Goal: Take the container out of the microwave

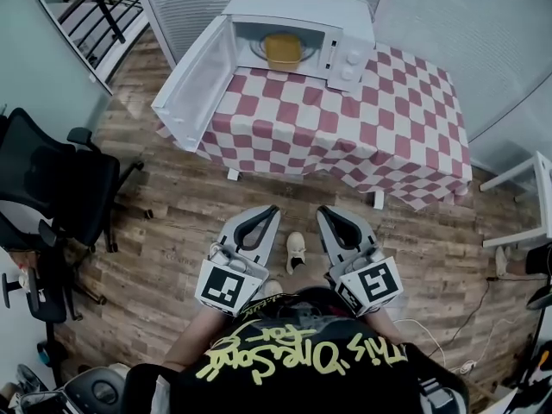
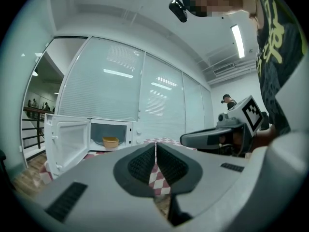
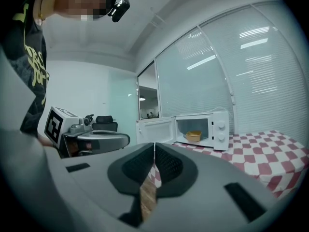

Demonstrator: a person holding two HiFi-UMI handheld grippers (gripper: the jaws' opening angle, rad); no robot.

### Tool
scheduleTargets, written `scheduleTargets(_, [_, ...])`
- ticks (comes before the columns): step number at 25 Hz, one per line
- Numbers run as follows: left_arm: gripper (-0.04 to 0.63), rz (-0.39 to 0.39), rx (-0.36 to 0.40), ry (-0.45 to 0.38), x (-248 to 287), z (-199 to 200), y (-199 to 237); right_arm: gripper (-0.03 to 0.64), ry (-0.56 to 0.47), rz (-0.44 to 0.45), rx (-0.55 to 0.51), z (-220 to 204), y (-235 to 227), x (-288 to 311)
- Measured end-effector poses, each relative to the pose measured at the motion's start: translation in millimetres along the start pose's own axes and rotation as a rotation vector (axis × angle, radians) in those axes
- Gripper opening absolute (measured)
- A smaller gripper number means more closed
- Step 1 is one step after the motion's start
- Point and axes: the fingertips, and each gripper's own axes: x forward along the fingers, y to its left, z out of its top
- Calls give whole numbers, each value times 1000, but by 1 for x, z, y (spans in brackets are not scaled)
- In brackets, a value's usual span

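Note:
A white microwave (image 1: pixel 297 11) stands at the back of a table with a red-and-white checked cloth (image 1: pixel 345 119). Its door (image 1: pixel 194 80) hangs wide open to the left. Inside sits a yellow container (image 1: pixel 282 50), also seen as the container (image 2: pixel 110 142) in the left gripper view and the container (image 3: pixel 193 136) in the right gripper view. My left gripper (image 1: pixel 270 210) and right gripper (image 1: pixel 324 212) are held side by side over the wooden floor, well short of the table. Both are shut with nothing between the jaws.
A black office chair (image 1: pixel 52 188) stands at the left on the wooden floor. A white table corner (image 1: pixel 526 205) shows at the right. Glass walls with blinds run behind the microwave. A cable (image 1: pixel 448 335) lies on the floor at lower right.

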Motion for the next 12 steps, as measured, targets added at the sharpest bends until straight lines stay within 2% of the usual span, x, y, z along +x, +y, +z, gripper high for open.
scheduleTargets(4, [12, 4, 3, -6, 22, 5, 12, 11, -77, 8, -4, 20, -17, 18])
scheduleTargets(10, [12, 2, 1, -4, 47, 8, 26, 11, 3, -3, 15, 12, -41, 33])
scheduleTargets(12, [12, 3, 0, -6, 54, 9, 32, 11, -10, 1, 11, 16, -48, 40])
